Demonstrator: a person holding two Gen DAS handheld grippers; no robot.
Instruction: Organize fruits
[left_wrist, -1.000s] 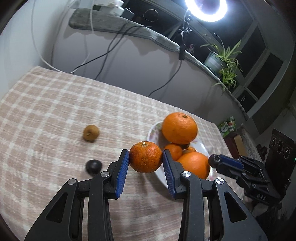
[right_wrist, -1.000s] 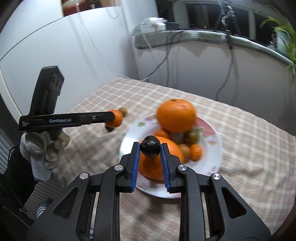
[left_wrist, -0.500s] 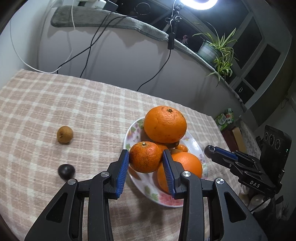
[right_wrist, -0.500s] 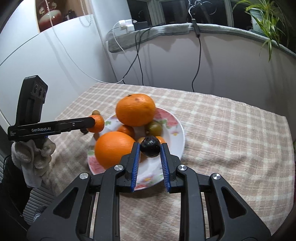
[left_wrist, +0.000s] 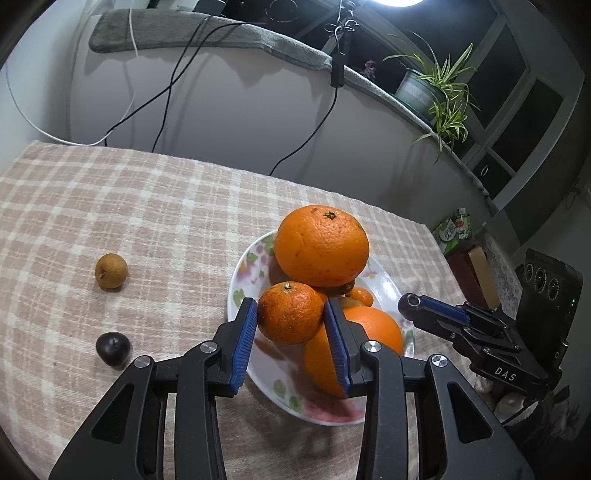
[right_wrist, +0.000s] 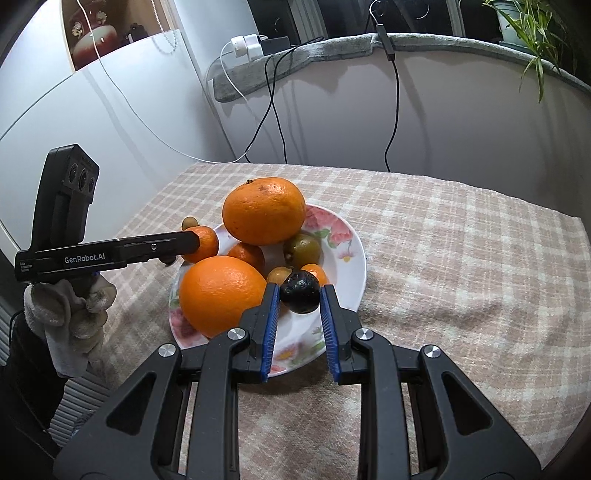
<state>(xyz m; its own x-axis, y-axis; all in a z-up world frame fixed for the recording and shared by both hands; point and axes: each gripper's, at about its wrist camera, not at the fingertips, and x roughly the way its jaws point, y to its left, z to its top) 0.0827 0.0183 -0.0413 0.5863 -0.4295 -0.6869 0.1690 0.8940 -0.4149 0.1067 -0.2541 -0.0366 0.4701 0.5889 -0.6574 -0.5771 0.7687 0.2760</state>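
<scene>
Hovering now over the plate (left_wrist: 236, 295), having swung in from the table, left tongs (left_wrist: 290, 318) clamp a mandarin (left_wrist: 290, 313); right tongs (right_wrist: 299, 295) pinch a dark fruit (right_wrist: 300, 291) above its near rim, both ready to drop.

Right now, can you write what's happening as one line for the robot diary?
left gripper: holds small orange above plate | right gripper: holds dark fruit above plate | cloth: two fruits left

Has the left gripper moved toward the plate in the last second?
Yes. The left gripper, shut on the small orange, has come in from beside the plate to over its near rim.
</scene>
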